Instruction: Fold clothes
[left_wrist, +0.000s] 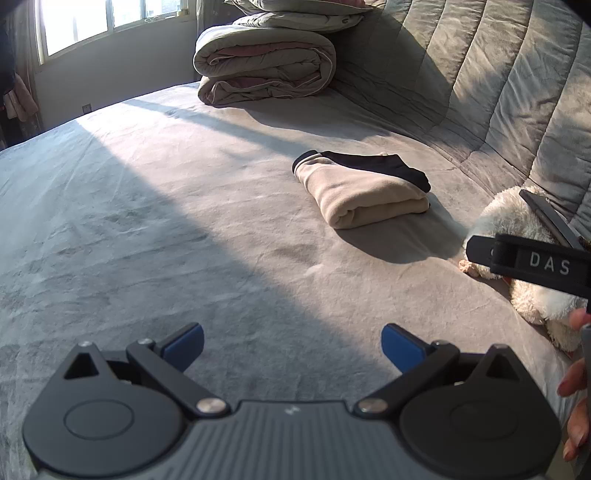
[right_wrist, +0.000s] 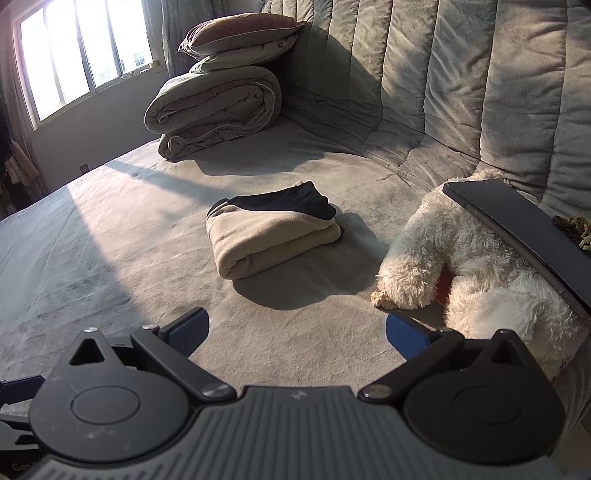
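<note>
Beige/blk garment (right_wrist: 275, 232), folded into compact bundle, flat on bed (right_wrist: 110, 236).

left gripper (left_wrist: 291, 345) level, jaws spread wide, nothing between. right gripper (right_wrist: 297, 330) likewise, jaws wide, empty. fingers (left_wrist: 576, 384) visible at right edge.

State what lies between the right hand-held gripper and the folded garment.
Nothing: in the right wrist view only bare bedsheet separates the open right hand-held gripper from the folded garment.
</note>
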